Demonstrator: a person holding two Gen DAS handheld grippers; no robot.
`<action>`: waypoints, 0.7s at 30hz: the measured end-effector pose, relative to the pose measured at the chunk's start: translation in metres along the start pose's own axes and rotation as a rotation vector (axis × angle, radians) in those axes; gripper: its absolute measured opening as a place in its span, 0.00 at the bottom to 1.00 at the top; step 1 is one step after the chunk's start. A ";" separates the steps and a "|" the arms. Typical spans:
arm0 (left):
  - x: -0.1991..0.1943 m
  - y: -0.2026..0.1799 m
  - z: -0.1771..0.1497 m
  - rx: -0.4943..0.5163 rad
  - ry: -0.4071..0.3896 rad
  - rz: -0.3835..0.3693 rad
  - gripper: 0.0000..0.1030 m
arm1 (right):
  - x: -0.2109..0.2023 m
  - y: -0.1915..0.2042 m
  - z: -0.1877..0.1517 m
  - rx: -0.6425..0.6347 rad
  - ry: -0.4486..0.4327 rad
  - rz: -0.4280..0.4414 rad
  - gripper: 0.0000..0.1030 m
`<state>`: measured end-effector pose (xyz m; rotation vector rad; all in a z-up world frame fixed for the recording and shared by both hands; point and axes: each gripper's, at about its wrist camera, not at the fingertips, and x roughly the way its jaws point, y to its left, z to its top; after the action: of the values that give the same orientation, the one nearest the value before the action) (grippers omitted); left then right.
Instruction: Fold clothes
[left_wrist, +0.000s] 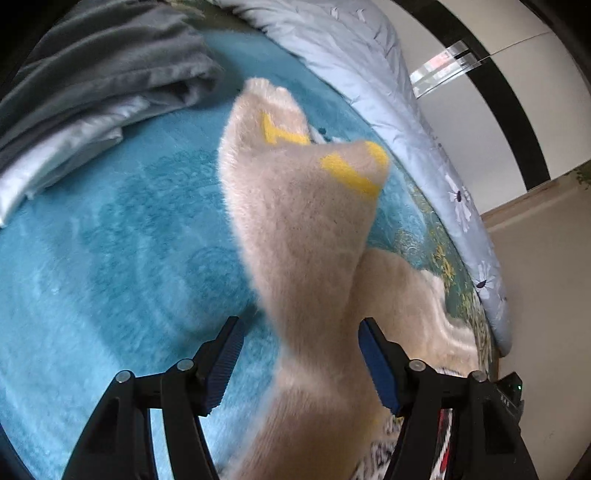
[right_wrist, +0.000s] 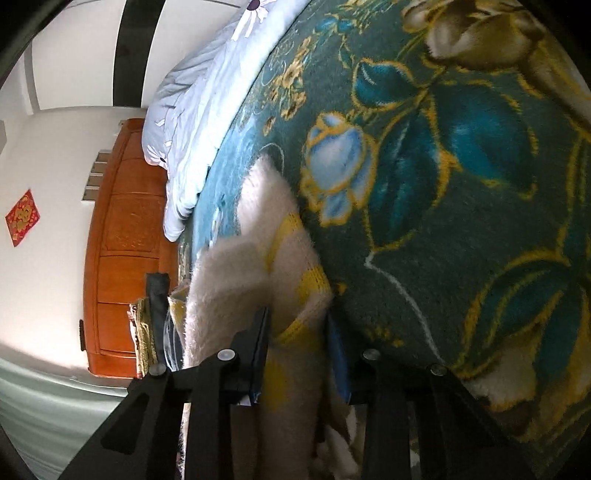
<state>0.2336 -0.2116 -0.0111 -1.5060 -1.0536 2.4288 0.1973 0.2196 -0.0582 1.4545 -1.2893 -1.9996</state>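
Note:
A fluffy cream garment with yellow stripes (left_wrist: 295, 229) hangs in front of my left gripper (left_wrist: 299, 354). The left jaws stand wide apart with the fabric passing between them, not clamped. In the right wrist view the same cream and yellow garment (right_wrist: 280, 273) runs between the fingers of my right gripper (right_wrist: 297, 332), which is closed on it close to the floral blanket (right_wrist: 461, 184). More of the garment lies on the bed at lower right of the left view.
A teal plush blanket (left_wrist: 110, 258) covers the bed. Folded grey and silver fabrics (left_wrist: 92, 85) lie at upper left. A pale blue flowered duvet (left_wrist: 369, 74) runs along the far edge. An orange wooden headboard (right_wrist: 125, 251) stands at left.

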 end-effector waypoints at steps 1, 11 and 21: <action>0.002 -0.001 0.002 -0.010 -0.002 -0.002 0.65 | 0.000 -0.001 0.000 0.007 -0.004 0.000 0.28; -0.028 -0.013 -0.003 0.011 -0.106 0.014 0.17 | -0.008 -0.002 -0.003 0.072 -0.041 0.111 0.11; -0.106 -0.060 -0.011 0.135 -0.242 -0.167 0.12 | -0.152 0.016 0.031 -0.033 -0.396 0.190 0.10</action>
<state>0.2810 -0.2050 0.1017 -1.0592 -0.9851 2.5495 0.2287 0.3347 0.0430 0.9060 -1.4755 -2.2342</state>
